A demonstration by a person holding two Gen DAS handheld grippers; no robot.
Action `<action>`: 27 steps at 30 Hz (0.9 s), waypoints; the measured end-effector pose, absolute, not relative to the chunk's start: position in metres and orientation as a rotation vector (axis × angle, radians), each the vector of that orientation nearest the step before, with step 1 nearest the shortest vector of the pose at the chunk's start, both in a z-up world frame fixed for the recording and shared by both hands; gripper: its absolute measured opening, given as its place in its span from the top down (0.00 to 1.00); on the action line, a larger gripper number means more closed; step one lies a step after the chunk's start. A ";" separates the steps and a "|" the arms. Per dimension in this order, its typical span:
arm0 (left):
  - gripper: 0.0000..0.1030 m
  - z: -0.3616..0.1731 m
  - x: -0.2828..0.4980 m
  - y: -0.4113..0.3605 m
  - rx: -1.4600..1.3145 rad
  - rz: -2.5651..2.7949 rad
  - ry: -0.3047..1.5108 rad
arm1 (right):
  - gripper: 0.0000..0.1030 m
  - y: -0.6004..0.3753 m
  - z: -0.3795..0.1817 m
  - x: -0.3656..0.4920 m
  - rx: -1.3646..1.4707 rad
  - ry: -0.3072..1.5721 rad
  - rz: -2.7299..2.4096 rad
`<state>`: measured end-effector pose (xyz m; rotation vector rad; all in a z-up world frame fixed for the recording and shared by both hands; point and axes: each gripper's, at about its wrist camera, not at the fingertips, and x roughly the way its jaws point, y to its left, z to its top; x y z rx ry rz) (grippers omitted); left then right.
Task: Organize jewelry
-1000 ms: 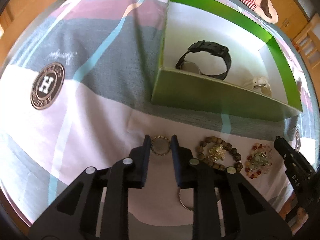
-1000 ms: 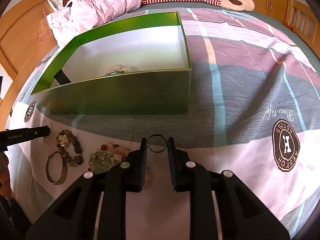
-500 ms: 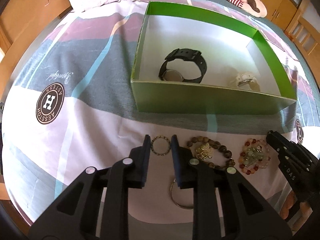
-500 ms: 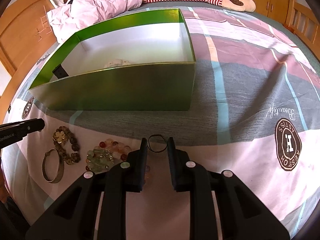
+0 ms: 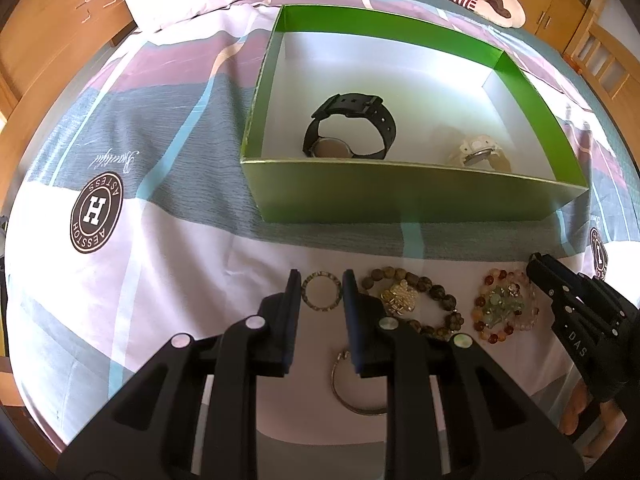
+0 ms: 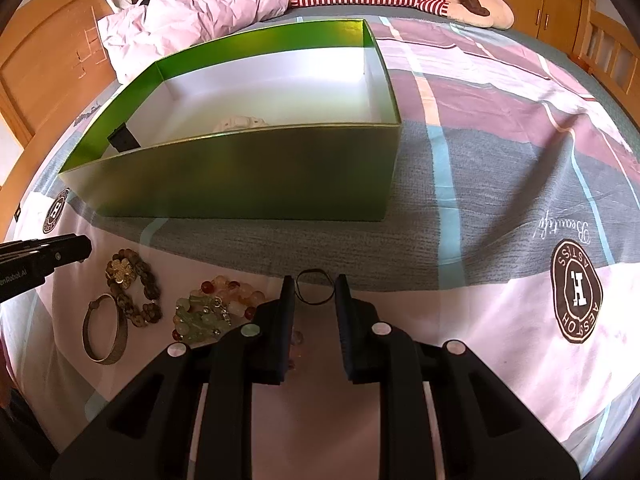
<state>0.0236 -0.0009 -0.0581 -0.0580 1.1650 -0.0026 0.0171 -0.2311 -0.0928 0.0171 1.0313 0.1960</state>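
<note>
Nearby, small beaded ring (image 5: 321,291) pinched in left gripper (image 5: 321,286)

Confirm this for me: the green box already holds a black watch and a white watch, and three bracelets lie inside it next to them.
Not quite. The green box does hold the black watch and the white watch, but the bracelets are outside it, on the bedspread in front of its near wall. The left wrist view shows the brown bead bracelet there.

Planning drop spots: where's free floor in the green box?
Green box: bare along the far wall and the right corner. Near wall is crowded: black watch left, white watch right, small gap between them.
</note>
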 end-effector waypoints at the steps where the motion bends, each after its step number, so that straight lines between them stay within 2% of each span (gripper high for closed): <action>1: 0.80 -0.058 0.023 -0.001 -0.057 -0.002 1.165 | 0.80 -0.231 -0.092 0.017 0.019 1.029 0.197; 27: 0.79 -0.057 0.023 -0.005 -0.042 -0.010 1.153 | 0.80 -0.234 -0.088 0.017 0.018 1.017 0.219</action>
